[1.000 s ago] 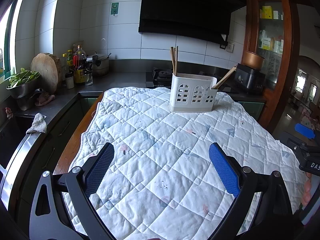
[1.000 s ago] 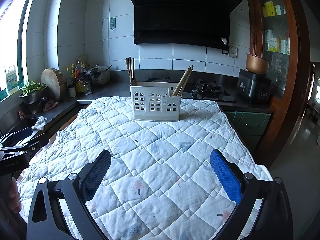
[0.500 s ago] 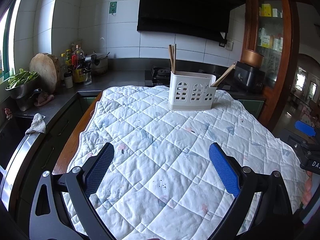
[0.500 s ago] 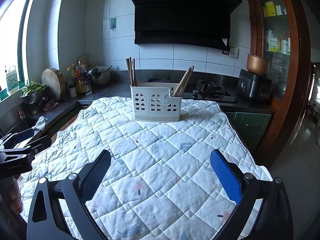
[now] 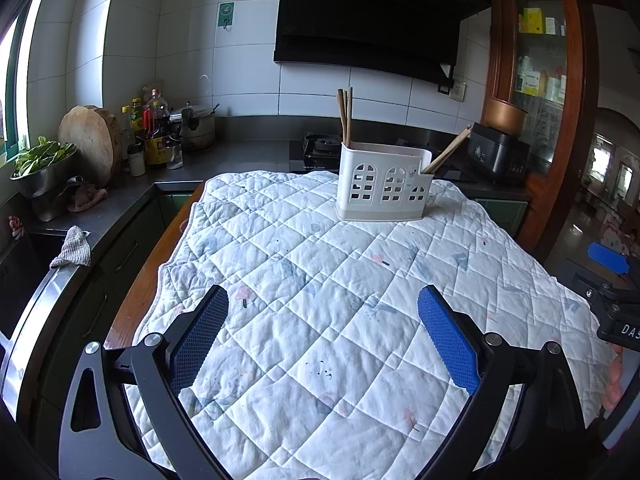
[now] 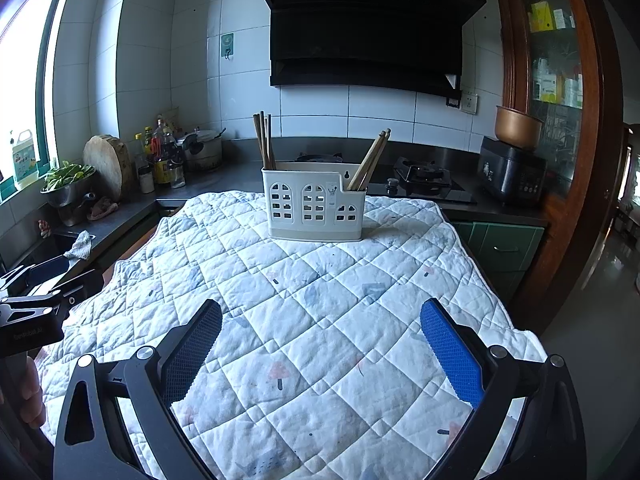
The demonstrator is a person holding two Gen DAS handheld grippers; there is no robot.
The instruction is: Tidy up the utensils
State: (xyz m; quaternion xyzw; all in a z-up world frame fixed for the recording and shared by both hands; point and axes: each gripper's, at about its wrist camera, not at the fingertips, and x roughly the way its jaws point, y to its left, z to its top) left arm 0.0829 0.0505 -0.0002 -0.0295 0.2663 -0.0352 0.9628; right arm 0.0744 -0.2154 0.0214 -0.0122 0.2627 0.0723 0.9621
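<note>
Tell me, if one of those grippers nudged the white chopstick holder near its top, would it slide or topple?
Probably tip rather than slide. The white holder is tall and narrow, with cut-out plastic walls, so it looks light. It stands on a soft, wrinkled quilt, which likely grips its base. The leaning chopsticks at one end put weight off-centre, so it may topple that way.

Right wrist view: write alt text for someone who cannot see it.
A white utensil holder stands on a quilted cloth over a kitchen table, with chopsticks upright at its left end and leaning at its right end. In front, the right gripper is open and empty above the cloth.
</note>
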